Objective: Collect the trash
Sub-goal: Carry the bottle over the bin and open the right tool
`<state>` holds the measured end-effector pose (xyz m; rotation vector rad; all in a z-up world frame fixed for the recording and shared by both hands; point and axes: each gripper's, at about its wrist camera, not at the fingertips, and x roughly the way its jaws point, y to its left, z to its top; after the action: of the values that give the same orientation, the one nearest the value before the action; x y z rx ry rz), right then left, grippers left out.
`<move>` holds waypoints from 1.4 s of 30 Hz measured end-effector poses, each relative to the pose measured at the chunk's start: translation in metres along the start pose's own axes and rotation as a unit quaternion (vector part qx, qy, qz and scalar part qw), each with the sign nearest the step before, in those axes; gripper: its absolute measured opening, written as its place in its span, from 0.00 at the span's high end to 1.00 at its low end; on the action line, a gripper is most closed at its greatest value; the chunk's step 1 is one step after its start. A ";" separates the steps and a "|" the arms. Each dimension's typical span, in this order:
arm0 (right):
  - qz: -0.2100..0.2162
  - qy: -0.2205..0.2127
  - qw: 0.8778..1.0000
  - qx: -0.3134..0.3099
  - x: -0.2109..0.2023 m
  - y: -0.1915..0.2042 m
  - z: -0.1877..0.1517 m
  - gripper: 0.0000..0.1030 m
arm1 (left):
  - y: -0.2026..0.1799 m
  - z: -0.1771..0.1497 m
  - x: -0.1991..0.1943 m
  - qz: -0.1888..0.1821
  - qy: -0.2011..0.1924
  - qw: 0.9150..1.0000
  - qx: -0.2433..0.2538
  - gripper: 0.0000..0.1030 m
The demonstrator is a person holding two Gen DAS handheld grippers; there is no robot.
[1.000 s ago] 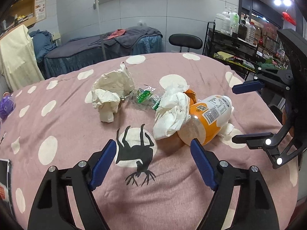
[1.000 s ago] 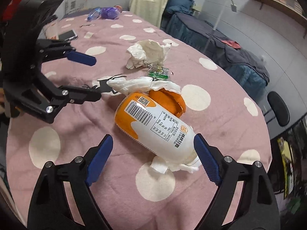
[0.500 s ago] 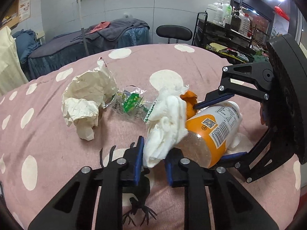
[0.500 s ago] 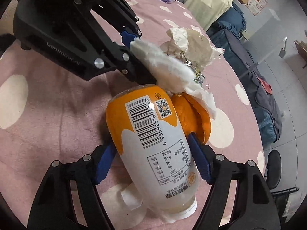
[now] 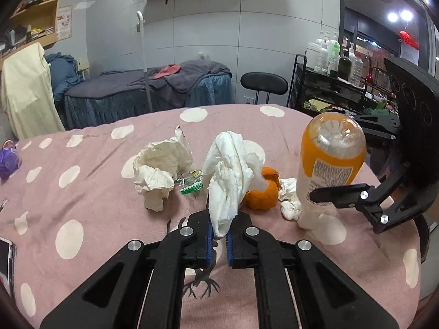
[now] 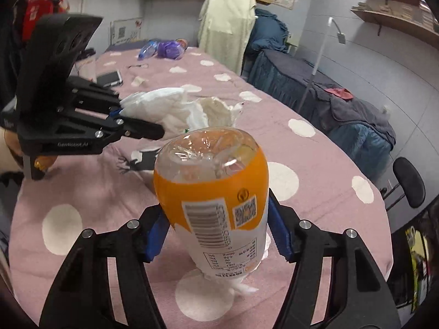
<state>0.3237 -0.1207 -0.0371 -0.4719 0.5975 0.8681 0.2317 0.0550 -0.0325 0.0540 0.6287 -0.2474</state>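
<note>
My left gripper (image 5: 218, 242) is shut on a crumpled white tissue (image 5: 229, 175) and holds it above the pink spotted tablecloth (image 5: 82, 205). My right gripper (image 6: 219, 235) is shut on an orange-and-white plastic bottle (image 6: 219, 200), tipped cap-down with its base up; the bottle also shows in the left wrist view (image 5: 326, 164). On the cloth lie an orange peel (image 5: 262, 194), a small white tissue (image 5: 288, 203), a crumpled cream paper (image 5: 162, 167) and a green clear wrapper (image 5: 190, 186).
A phone (image 6: 109, 78) and purple and blue items (image 6: 164, 49) lie at the table's far end. A bed (image 5: 153, 90), a black stool (image 5: 263, 82) and a rack of bottles (image 5: 337, 65) stand beyond the table edge.
Both grippers closed: the left on the white tissue, the right on the bottle. Both items have been lifted, and the bottle has been tipped from lying flat to cap-down.
</note>
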 end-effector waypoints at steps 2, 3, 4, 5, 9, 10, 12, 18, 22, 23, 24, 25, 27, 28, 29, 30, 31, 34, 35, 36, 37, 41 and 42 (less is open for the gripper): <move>0.006 -0.022 0.999 0.036 -0.015 -0.005 0.000 0.38 | -0.004 0.000 -0.009 0.003 -0.011 1.000 -0.003 0.93; 0.007 -0.031 0.998 0.052 -0.022 -0.007 -0.001 0.38 | -0.007 0.000 -0.015 0.005 -0.016 1.000 -0.003 0.93; 0.001 -0.038 0.997 0.060 -0.029 -0.005 -0.003 0.38 | -0.011 -0.001 -0.019 0.006 -0.021 1.000 -0.002 0.93; -0.009 -0.046 0.997 0.066 -0.038 -0.004 -0.004 0.38 | -0.012 -0.001 -0.022 0.006 -0.023 1.000 -0.002 0.93; -0.014 -0.069 0.993 0.092 -0.064 0.002 -0.008 0.38 | -0.024 -0.004 -0.032 -0.002 -0.027 1.000 -0.004 0.93; -0.015 -0.073 0.993 0.095 -0.070 0.003 -0.010 0.38 | -0.028 -0.005 -0.035 -0.003 -0.029 1.000 -0.003 0.93; -0.024 -0.079 0.991 0.101 -0.083 0.007 -0.017 0.38 | -0.036 -0.007 -0.038 -0.006 -0.032 0.999 0.000 0.93; -0.049 -0.085 0.987 0.130 -0.115 0.012 -0.043 0.38 | -0.060 -0.011 -0.048 -0.030 -0.038 0.999 0.002 0.93; -0.076 -0.088 0.982 0.147 -0.136 0.013 -0.065 0.38 | -0.082 -0.016 -0.053 -0.049 -0.040 0.998 0.005 0.93; -0.083 -0.089 0.981 0.152 -0.142 0.013 -0.071 0.38 | -0.087 -0.016 -0.054 -0.053 -0.041 0.998 0.007 0.93; -0.091 -0.089 0.979 0.156 -0.148 0.012 -0.078 0.38 | -0.093 -0.017 -0.055 -0.057 -0.042 0.997 0.010 0.93; -0.098 -0.088 0.978 0.161 -0.152 0.011 -0.084 0.38 | -0.099 -0.017 -0.056 -0.062 -0.043 0.997 0.013 0.93; -0.114 -0.085 0.975 0.171 -0.161 0.009 -0.098 0.38 | -0.112 -0.018 -0.057 -0.072 -0.043 0.996 0.017 0.93; -0.121 -0.084 0.973 0.177 -0.166 0.007 -0.104 0.38 | -0.118 -0.018 -0.057 -0.078 -0.043 0.996 0.020 0.93; -0.128 -0.084 0.971 0.185 -0.171 0.005 -0.111 0.38 | -0.125 -0.017 -0.056 -0.083 -0.043 0.995 0.024 0.93; -0.133 -0.083 0.968 0.194 -0.176 0.003 -0.119 0.38 | -0.131 -0.017 -0.056 -0.088 -0.043 0.995 0.026 0.93; -0.140 -0.082 0.966 0.203 -0.181 0.000 -0.126 0.38 | -0.138 -0.017 -0.056 -0.095 -0.043 0.994 0.031 0.93; -0.159 -0.080 0.957 0.227 -0.197 -0.007 -0.147 0.38 | -0.159 -0.016 -0.057 -0.109 -0.045 0.992 0.043 0.93; -0.164 -0.079 0.955 0.233 -0.201 -0.009 -0.153 0.38 | -0.164 -0.016 -0.057 -0.112 -0.046 0.992 0.046 0.93; -0.171 -0.078 0.952 0.241 -0.205 -0.010 -0.161 0.38 | -0.170 -0.015 -0.056 -0.117 -0.047 0.991 0.050 0.93; -0.178 -0.077 0.950 0.246 -0.209 -0.012 -0.166 0.38 | -0.176 -0.015 -0.056 -0.123 -0.046 0.990 0.053 0.93; -0.210 -0.068 0.936 0.275 -0.222 -0.023 -0.194 0.38 | -0.196 -0.015 -0.052 -0.140 -0.045 0.987 0.063 0.93; -0.220 -0.064 0.931 0.284 -0.224 -0.026 -0.202 0.38 | -0.200 -0.015 -0.051 -0.144 -0.045 0.986 0.065 0.93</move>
<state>0.1736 -0.3837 -0.0354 -0.0112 0.5639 0.2684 0.1338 -0.1263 -0.0094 0.0767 0.5294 -0.5676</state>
